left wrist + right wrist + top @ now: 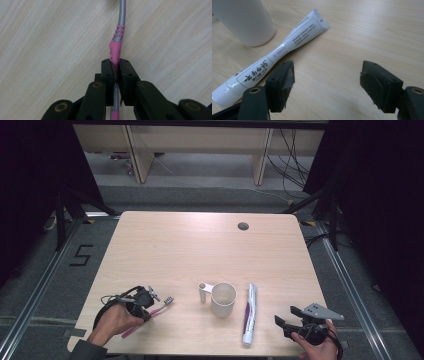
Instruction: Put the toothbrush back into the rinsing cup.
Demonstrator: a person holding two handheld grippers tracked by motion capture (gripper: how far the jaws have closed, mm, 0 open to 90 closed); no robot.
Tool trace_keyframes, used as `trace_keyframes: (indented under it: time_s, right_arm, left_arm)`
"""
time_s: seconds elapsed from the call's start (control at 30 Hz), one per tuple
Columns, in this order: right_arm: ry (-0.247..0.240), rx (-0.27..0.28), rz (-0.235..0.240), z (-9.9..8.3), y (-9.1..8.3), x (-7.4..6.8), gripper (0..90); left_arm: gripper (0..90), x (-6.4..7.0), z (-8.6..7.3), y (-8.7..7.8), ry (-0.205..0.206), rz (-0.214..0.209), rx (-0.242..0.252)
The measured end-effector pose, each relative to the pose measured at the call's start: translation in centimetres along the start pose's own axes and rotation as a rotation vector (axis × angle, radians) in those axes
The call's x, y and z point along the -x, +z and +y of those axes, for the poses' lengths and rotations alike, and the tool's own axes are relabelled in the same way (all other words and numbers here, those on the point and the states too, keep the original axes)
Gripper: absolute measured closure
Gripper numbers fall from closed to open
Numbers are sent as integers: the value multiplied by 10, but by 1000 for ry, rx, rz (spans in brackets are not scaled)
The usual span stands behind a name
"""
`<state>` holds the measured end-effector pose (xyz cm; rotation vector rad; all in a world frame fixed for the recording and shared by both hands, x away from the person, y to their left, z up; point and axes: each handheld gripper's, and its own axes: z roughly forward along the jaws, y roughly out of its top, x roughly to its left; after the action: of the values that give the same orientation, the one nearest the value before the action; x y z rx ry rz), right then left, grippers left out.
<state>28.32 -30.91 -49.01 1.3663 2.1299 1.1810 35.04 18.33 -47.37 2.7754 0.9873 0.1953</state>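
A pink and grey toothbrush (159, 308) lies on the wooden table (200, 250) at the front left. My left gripper (141, 306) is shut on its handle; the left gripper view has the pink grip (115, 48) pinched between the two black jaws. A white cup (223, 299) with a side handle stands at the front middle. Right of it lies a white toothpaste tube (249, 314) with a purple stripe, also seen as the tube (274, 56) beside the cup (244, 21). My right gripper (285, 316) is open, just right of the tube, jaws (327, 82) wide apart over bare wood.
A round cable hole (243, 226) sits near the table's far right edge. Beyond the table are grey floor, wooden furniture legs and loose cables. Metal rails run along both sides of the table.
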Motion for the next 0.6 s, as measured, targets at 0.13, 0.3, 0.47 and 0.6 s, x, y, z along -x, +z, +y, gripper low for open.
trace_keyframes:
  time_s: [0.13, 0.3, 0.47, 0.6]
  right_arm:
    - [8, 1, 2, 0, 0, 0, 286]
    - [9, -1, -2, 0, -1, 0, 285]
    - [13, -2, 1, 0, -1, 1, 285]
    - [-25, 10, -6, 1, -1, 3, 286]
  left_arm:
    - [829, -1, -1, -7, -2, -10, 45]
    - [829, -4, -3, -19, 0, -29, 153]
    - [829, -2, -3, -30, -40, -28, 306]
    - [828, 0, -3, -36, -64, -12, 412]
